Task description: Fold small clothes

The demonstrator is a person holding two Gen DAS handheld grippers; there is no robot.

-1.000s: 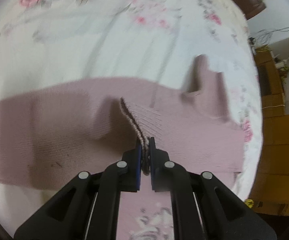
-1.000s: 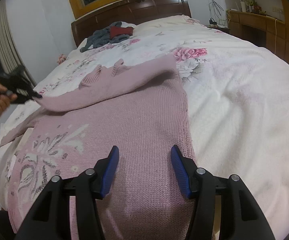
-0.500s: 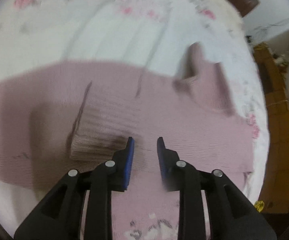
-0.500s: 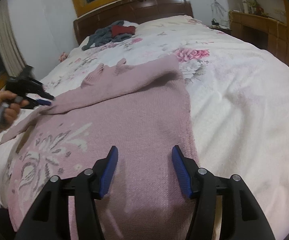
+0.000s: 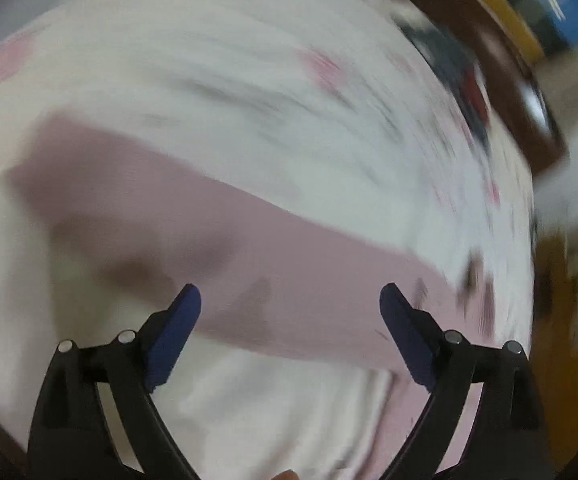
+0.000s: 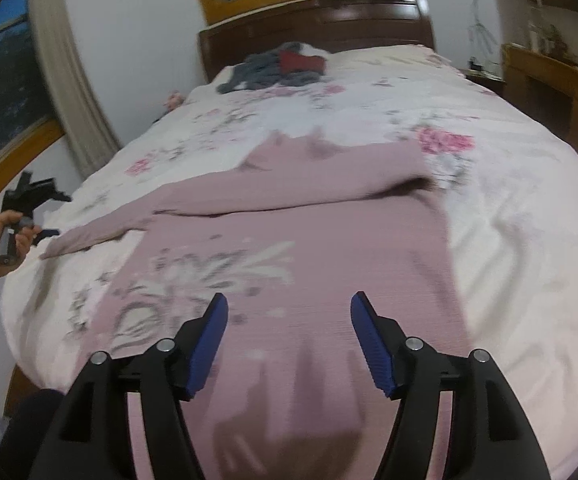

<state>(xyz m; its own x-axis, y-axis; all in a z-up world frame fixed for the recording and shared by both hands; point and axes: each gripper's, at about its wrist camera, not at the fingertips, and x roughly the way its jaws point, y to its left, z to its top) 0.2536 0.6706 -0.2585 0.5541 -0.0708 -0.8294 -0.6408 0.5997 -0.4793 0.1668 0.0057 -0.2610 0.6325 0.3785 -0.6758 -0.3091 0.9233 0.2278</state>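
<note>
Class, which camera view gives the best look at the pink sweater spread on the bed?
The right wrist view. It shows the pink sweater nearly whole on the bed: body, pale print, and a sleeve folded across. The left wrist view is motion-blurred and shows only a pink band, apparently the sleeve, beyond the open left gripper.

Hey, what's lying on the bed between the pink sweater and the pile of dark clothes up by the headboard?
Nothing but bare floral bedspread, in the right wrist view. It separates the pink sweater from the dark clothes pile.
</note>
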